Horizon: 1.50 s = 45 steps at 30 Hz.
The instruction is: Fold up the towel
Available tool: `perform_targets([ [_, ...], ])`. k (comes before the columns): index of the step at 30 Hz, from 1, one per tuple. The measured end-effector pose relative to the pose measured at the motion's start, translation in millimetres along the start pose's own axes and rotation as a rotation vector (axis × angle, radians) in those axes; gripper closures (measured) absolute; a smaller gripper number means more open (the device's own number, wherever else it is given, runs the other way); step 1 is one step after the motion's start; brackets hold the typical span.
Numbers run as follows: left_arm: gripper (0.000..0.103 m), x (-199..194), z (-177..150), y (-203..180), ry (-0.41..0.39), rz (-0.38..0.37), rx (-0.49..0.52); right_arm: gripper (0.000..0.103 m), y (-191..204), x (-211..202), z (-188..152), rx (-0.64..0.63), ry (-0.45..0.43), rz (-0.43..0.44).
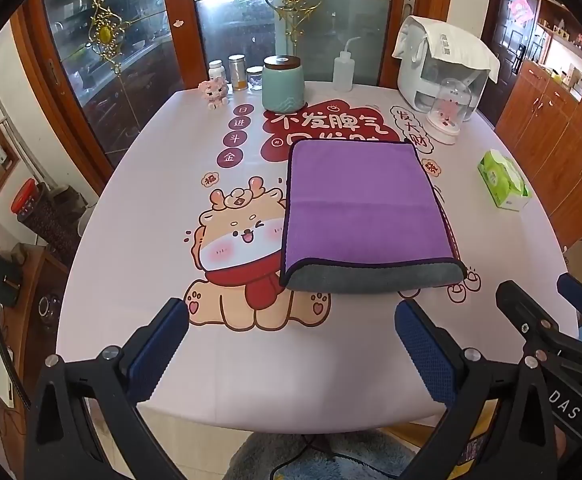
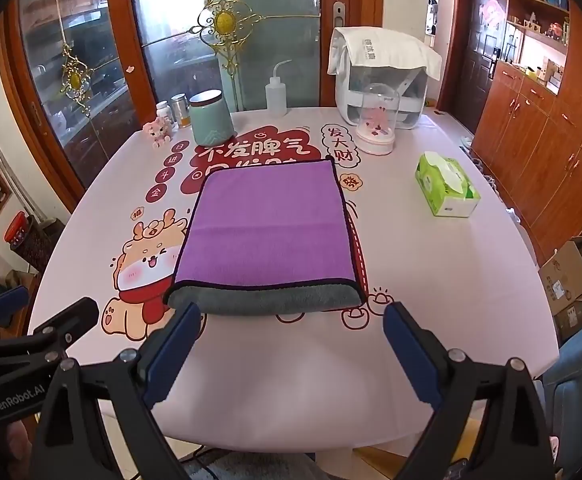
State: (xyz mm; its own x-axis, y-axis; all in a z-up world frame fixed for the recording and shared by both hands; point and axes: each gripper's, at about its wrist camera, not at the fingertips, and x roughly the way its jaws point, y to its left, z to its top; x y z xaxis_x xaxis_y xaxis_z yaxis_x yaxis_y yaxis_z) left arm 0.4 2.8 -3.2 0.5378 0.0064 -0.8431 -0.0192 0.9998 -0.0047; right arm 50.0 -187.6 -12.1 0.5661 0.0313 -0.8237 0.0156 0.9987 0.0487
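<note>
Both hand-held grippers, left (image 1: 291, 344) and right (image 2: 291, 348), hover released above the counter (image 2: 431, 280). Just ahead lies the purple towel (image 2: 267, 232), apparently folded once already. Pinching only the top layer could leave the grey underside behind.

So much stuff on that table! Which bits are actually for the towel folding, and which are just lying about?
For the job:
purple towel, already folded over
left gripper, open
right gripper, open

Just lying about:
tissue box
teal canister
squeeze bottle
pink toy
glass dome
</note>
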Motion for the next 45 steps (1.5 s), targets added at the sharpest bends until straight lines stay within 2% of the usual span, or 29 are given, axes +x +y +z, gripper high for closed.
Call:
perform_targets([
  [45, 0.001, 7.0, 3.0, -6.4, 0.03, 0.007, 0.004, 0.009, -3.7, 3.6, 9.5, -0.005, 0.017, -0.001],
])
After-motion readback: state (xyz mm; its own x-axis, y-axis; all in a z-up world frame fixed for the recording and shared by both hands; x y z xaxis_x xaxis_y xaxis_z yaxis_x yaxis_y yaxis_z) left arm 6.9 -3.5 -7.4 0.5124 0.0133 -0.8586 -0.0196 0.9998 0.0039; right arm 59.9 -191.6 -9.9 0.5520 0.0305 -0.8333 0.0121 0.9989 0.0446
